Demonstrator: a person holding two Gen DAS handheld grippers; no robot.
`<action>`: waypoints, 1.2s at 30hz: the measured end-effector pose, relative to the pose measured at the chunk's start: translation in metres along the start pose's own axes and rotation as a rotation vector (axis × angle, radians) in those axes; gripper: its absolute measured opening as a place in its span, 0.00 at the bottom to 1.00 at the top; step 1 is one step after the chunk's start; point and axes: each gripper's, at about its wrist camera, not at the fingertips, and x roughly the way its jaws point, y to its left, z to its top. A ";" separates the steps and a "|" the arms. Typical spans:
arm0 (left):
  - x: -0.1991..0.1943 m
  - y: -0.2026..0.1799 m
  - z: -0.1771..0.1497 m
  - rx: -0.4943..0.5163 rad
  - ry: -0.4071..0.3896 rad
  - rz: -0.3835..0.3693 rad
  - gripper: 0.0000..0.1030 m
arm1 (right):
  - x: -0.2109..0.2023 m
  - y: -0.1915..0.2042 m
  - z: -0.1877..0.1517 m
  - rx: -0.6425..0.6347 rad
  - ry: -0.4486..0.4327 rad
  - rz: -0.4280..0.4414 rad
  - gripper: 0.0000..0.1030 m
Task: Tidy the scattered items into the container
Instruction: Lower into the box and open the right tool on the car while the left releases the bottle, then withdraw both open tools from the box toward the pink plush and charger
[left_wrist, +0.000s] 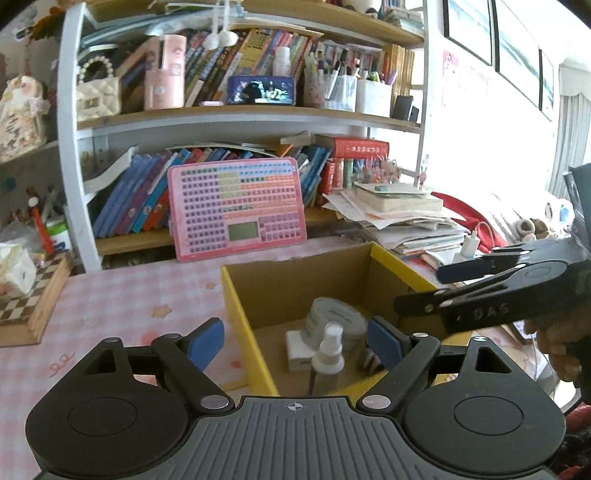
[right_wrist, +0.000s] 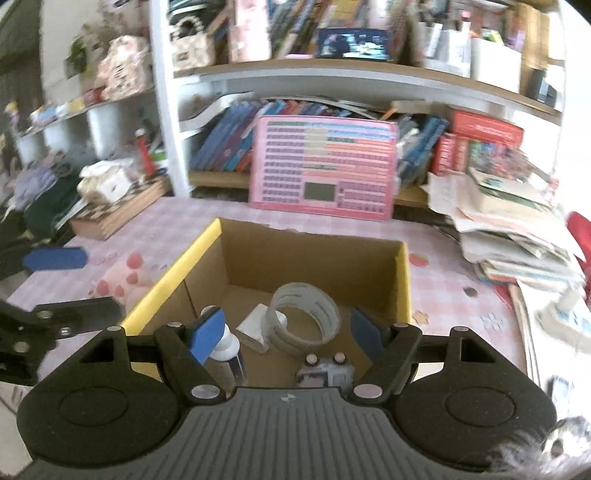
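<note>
A cardboard box with yellow outer sides (left_wrist: 251, 325) (right_wrist: 177, 269) stands on the pink checked tablecloth. Inside lie a roll of tape (left_wrist: 332, 317) (right_wrist: 306, 317), a small spray bottle (left_wrist: 328, 354) (right_wrist: 227, 350), a white block (left_wrist: 295, 349) (right_wrist: 255, 328) and a small toy car (right_wrist: 325, 373). My left gripper (left_wrist: 295, 341) is open and empty, over the box's near left edge. My right gripper (right_wrist: 286, 334) is open and empty, above the box's inside. The right gripper also shows in the left wrist view (left_wrist: 454, 288), over the box's right wall. The left gripper shows in the right wrist view (right_wrist: 55, 291) at the left.
A pink tablet-like board (left_wrist: 238, 206) (right_wrist: 323, 166) leans against the bookshelf behind the box. A chessboard box with a tissue pack (left_wrist: 26, 295) (right_wrist: 110, 199) sits at the left. A pile of books and papers (left_wrist: 406, 218) (right_wrist: 517, 229) sits at the right.
</note>
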 end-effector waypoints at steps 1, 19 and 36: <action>-0.005 0.003 -0.002 -0.002 0.001 -0.004 0.85 | -0.004 0.003 -0.003 0.014 -0.002 -0.019 0.72; -0.083 0.049 -0.052 0.000 0.028 -0.069 0.89 | -0.069 0.083 -0.062 0.116 0.006 -0.220 0.72; -0.115 0.078 -0.091 -0.003 0.104 -0.038 0.90 | -0.072 0.143 -0.104 0.142 0.092 -0.203 0.72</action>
